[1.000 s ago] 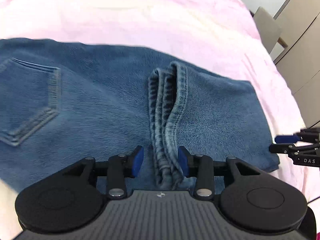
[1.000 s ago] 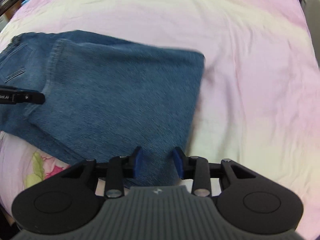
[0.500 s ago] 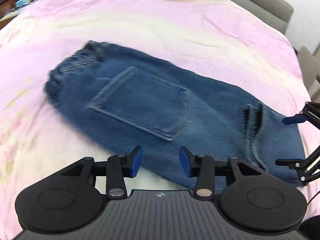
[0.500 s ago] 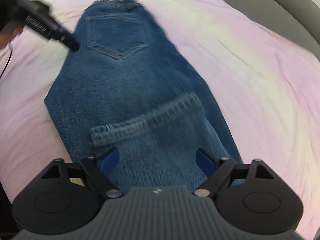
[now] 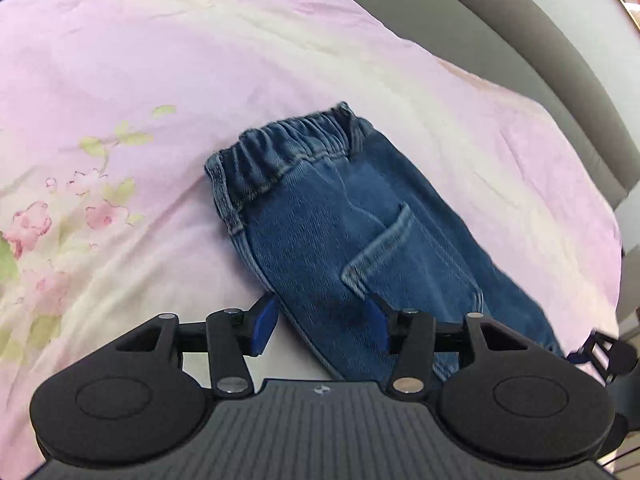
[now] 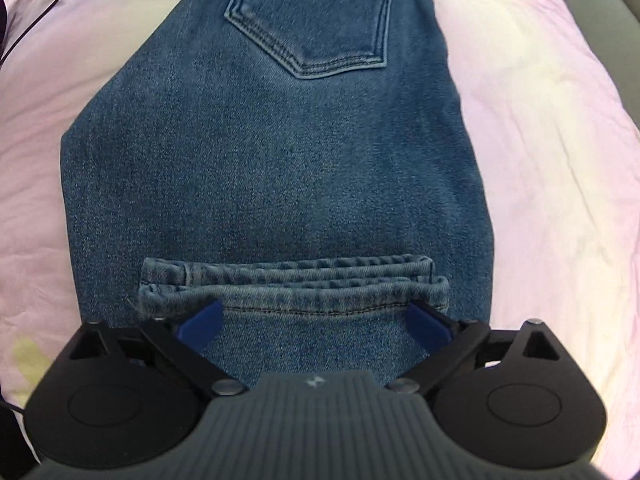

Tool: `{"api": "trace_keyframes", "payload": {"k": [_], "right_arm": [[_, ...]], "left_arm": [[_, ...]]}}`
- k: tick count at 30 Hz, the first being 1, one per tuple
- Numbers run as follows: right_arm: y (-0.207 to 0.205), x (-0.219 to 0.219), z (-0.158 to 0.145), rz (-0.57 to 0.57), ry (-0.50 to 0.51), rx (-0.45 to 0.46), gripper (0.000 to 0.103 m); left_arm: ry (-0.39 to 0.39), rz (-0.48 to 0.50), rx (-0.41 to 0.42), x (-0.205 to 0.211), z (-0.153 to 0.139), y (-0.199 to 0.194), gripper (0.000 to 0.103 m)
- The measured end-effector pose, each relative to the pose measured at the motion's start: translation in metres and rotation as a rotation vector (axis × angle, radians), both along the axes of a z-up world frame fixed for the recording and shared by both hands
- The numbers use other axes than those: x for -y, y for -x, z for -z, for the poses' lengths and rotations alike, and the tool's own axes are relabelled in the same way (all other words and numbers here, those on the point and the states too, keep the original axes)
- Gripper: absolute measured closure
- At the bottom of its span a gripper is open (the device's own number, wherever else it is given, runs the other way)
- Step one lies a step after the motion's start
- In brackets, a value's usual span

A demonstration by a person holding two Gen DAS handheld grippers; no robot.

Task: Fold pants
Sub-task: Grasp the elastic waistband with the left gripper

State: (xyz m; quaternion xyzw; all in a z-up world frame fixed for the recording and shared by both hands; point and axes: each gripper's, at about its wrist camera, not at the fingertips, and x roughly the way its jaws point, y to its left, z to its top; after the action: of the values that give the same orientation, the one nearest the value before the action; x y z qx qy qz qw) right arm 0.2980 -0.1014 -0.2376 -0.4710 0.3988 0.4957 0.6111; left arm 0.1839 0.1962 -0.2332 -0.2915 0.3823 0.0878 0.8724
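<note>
The left wrist camera looks slantwise down from the waistband end of the jeans (image 5: 344, 216), set back somewhat, over the pink bedspread (image 5: 168, 64). The right wrist camera looks steeply down, close above the hems (image 6: 296, 280). Both share the back pocket (image 6: 316, 16); a dark shape at the left view's right edge is probably the right gripper (image 5: 600, 354).

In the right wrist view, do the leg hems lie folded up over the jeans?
Yes: the hems lie across the jeans, below the back pocket.

One pants (image 5: 352, 216), two grippers (image 5: 320, 326)
</note>
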Motion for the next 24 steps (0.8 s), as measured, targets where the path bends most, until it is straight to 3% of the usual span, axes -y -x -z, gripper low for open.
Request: {"api": "trace_keyframes", "payload": {"k": [4,10,13,18,24], "right_arm": [[-0.011,-0.009,0.01,0.007,0.024,-0.049,0.005],[-0.032,-0.014,0.021,0.017,0.018,-0.103,0.005],[-0.037,-0.009,0.024,0.024,0.006,-0.122,0.005],[-0.044,-0.005,0.028,0.032,-0.013,-0.139,0.005],[-0.046,0.007,0.03,0.042,-0.058,-0.135,0.005]], "left_arm": [[0.115,-0.059,0.017,-0.015,0.012,-0.008,0.036],[0.196,-0.135,0.046,-0.03,0.03,-0.019,0.027],[0.155,-0.146,0.056,-0.03,0.035,-0.024,0.028],[0.084,-0.151,0.072,-0.02,0.029,-0.026,0.043],[0.007,-0.094,0.213,-0.002,-0.007,-0.006,0.052]]}}
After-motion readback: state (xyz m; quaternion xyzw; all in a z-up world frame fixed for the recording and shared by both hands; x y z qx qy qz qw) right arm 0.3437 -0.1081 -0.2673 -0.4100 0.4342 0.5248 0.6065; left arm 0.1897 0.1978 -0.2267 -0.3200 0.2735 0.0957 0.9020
